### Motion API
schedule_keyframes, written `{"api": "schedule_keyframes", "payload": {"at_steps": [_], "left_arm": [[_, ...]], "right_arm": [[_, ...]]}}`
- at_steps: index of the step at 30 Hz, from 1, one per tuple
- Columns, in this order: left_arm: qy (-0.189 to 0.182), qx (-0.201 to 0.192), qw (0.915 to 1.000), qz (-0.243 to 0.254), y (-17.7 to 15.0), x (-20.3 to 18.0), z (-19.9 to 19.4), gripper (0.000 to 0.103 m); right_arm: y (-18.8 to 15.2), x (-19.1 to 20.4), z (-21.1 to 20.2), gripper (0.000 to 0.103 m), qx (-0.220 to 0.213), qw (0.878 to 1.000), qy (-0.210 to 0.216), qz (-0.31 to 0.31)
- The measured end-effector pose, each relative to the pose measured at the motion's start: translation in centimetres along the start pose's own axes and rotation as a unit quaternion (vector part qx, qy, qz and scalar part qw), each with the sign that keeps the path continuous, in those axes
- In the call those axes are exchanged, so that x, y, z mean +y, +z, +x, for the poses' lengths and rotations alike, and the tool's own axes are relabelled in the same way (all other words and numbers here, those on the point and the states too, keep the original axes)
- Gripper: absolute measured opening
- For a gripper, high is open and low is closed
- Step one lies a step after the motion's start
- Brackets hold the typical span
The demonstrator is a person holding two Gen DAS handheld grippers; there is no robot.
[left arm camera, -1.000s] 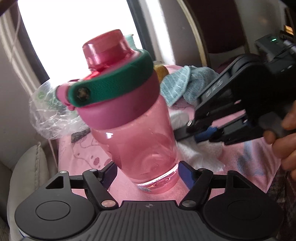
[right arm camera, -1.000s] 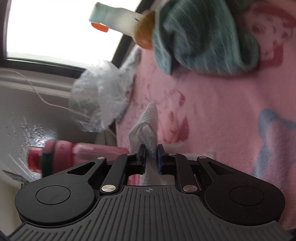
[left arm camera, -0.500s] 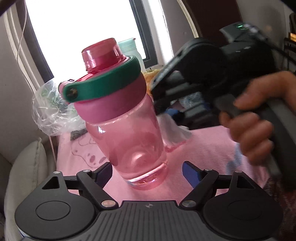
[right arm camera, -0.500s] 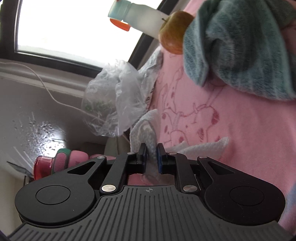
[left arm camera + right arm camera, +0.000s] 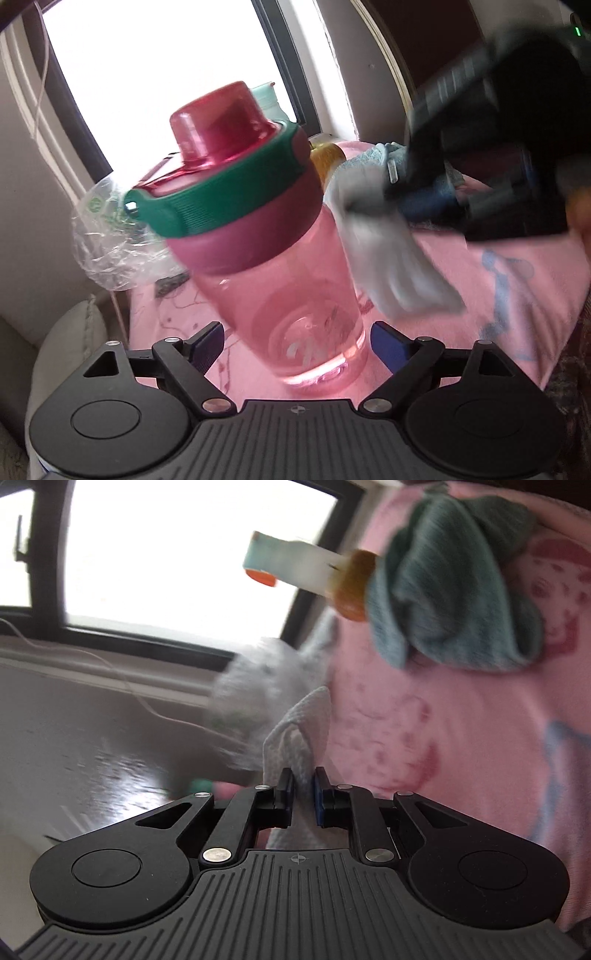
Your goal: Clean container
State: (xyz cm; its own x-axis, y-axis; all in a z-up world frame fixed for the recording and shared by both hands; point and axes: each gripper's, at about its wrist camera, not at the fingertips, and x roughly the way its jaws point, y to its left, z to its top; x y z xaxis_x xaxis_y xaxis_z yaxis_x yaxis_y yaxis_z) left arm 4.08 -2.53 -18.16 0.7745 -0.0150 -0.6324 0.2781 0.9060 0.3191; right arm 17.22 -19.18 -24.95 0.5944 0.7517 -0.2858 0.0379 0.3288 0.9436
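Pink bottle (image 5: 280,266) is standing between your left gripper's (image 5: 295,341) wide jaws; your right gripper (image 5: 303,794) is pinching a white wipe (image 5: 299,734).

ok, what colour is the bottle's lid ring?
Green lid ring, clearest in the left wrist view.

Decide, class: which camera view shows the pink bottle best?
The left wrist view: the pink bottle fills the middle, green-banded lid to base, between open fingers. The right wrist view shows only a blurred sliver of it behind its fingers.

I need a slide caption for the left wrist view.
Open left claw around pink bottle; right claw brings white cloth.
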Motion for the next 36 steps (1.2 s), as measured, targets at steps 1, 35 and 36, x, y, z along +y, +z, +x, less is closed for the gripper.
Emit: {"api": "schedule_keyframes", "payload": {"at_steps": [1, 35, 36], "left_arm": [[-0.003, -0.003, 1.0000, -0.002, 0.0, -0.1, -0.5, 0.087], [-0.016, 0.003, 0.9994, 0.032, -2.6, -2.3, -1.0, 0.089], [-0.016, 0.003, 0.9993, 0.033, -2.8, -2.3, -0.9, 0.089]], "right_arm": [[0.2, 0.5, -0.3, 0.017, -0.005, 1.000, 0.027, 0.004], [1.2, -2.0, 8.1, 0.019, 0.100, 0.991, -0.087, -0.020], [1.0, -2.7, 7.9, 0.019, 0.101, 0.990, -0.098, -0.014]]}}
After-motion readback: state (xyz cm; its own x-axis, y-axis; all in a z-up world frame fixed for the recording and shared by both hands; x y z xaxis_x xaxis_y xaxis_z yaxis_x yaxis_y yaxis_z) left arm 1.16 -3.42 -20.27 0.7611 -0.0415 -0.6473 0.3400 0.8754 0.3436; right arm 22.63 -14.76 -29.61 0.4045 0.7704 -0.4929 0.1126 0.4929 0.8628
